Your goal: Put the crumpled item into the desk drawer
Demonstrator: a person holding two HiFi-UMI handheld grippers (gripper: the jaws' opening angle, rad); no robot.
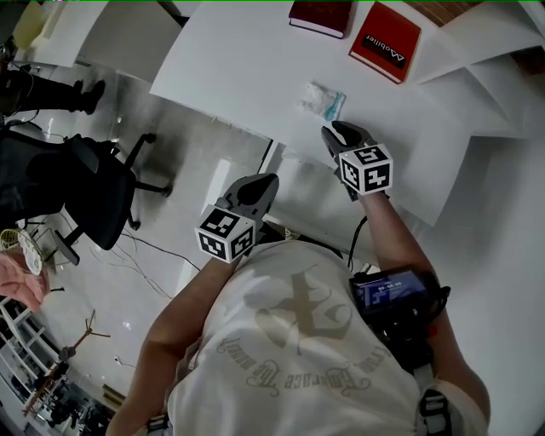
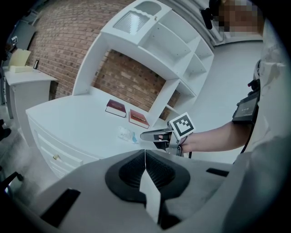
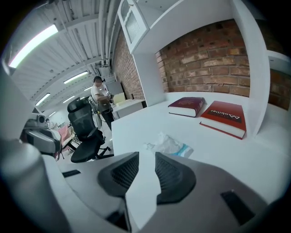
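**Desk (image 1: 247, 60)**: one. White, smooth, flat top. All places below are given from it.

**Crumpled item (image 1: 322, 100)**: one. Thin clear film, wrinkled and bunched, with a pale blue edge. It lies on the desk top between the books and the desk's front edge, touching neither gripper.

**Books**: two, flat on the desk top towards its back, side by side but apart.
- Dark red book (image 1: 320, 17), thick, hard-covered.
- Bright red book (image 1: 385, 41), thinner, with white lettering on its cover.

**Grippers**: two, grey moulded shells with black ribbed pads, each carrying one black-and-white marker cube.
- Right gripper (image 1: 338, 134): over the desk top, near the crumpled item on its front-edge side. Its jaws are spread with a clear gap, and only bare desk shows between them.
- Left gripper (image 1: 258, 186): off the desk, in front of its front edge. Its jaws are pressed together and hold nothing.

**Drawer fronts (image 2: 68, 157)**: white panels stacked on the desk's face; I cannot tell how many. One small metal knob is visible.

**Office chair (image 1: 81, 183)**: one. Black, on a star base, on the floor well apart from the desk.
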